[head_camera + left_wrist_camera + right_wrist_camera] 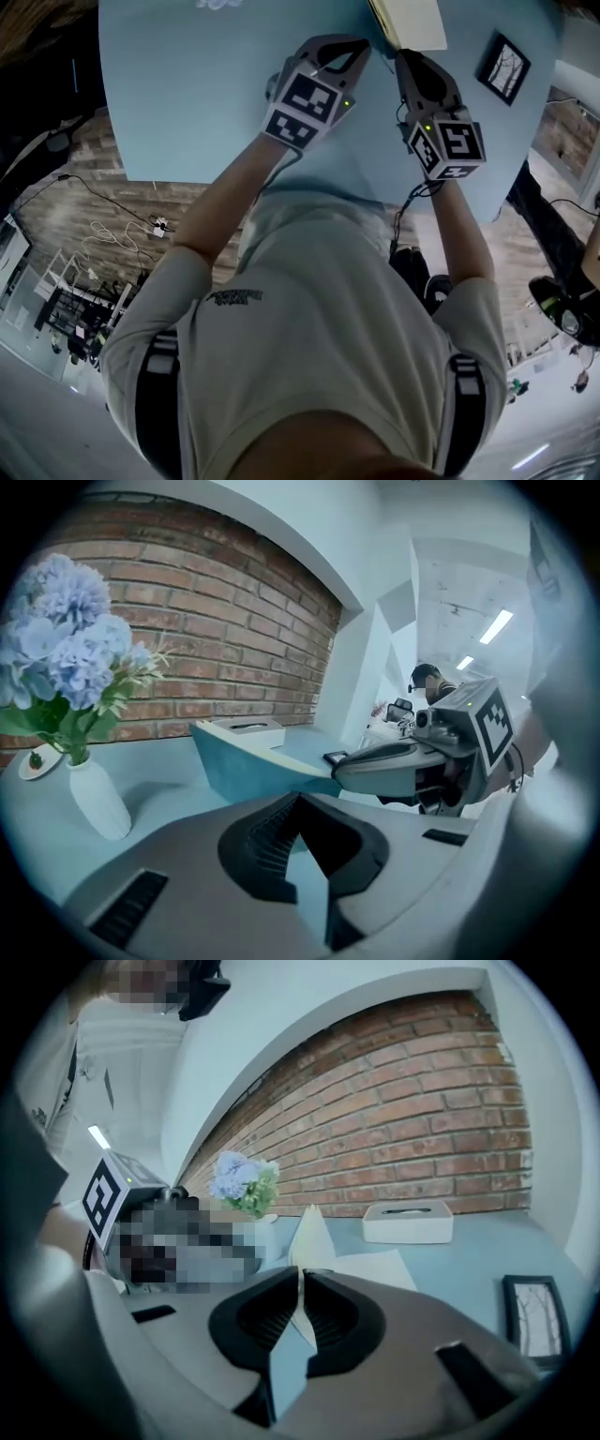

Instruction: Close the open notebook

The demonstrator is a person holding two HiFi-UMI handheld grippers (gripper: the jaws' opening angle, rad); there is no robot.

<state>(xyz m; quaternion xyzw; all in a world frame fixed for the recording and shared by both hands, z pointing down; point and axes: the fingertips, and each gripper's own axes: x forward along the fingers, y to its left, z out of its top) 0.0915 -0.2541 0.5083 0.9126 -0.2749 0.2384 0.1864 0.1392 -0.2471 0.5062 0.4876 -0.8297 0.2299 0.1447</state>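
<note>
The notebook (412,21) lies open at the table's far edge, its cream pages (375,1265) flat. One cover is lifted: it stands as a cream sheet (310,1230) in the right gripper view and shows its teal outside (248,766) in the left gripper view. My right gripper (300,1274) is shut on the edge of that cover, and the same grip (339,759) is seen from the left. My left gripper (298,803) hangs beside it, a little left of the notebook, shut with nothing in it. In the head view both grippers (361,47) (401,56) reach toward the notebook.
A white vase of blue flowers (92,799) stands on the light blue table (187,112) to the left. A white tissue box (408,1222) sits against the brick wall behind the notebook. A small black picture frame (504,67) lies to the right.
</note>
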